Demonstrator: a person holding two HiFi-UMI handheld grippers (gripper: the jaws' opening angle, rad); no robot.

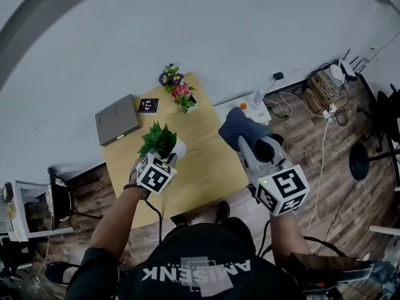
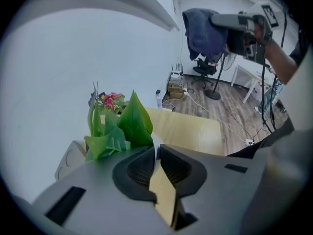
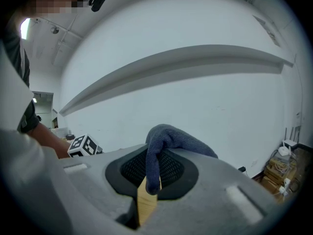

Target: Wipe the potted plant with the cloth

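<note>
The potted plant (image 1: pixel 160 139) has broad green leaves and a white pot; it is at the left part of the wooden table (image 1: pixel 209 161). My left gripper (image 1: pixel 171 159) reaches it from the near side. In the left gripper view the leaves (image 2: pixel 122 129) stand just beyond the left gripper (image 2: pixel 155 153), whose jaws pinch the pot's thin white rim (image 2: pixel 156 144). To the right, off the table's edge, my right gripper (image 1: pixel 245 139) is shut on a dark blue cloth (image 1: pixel 240 126). That cloth (image 3: pixel 168 138) drapes over the right gripper (image 3: pixel 149 180) and hangs between its pads.
At the table's far edge stands a pot of purple and pink flowers (image 1: pixel 177 90), with a small black item (image 1: pixel 148 105) and a grey box (image 1: pixel 117 119) to its left. A white power strip (image 1: pixel 257 110) and cables lie on the wood floor at the right.
</note>
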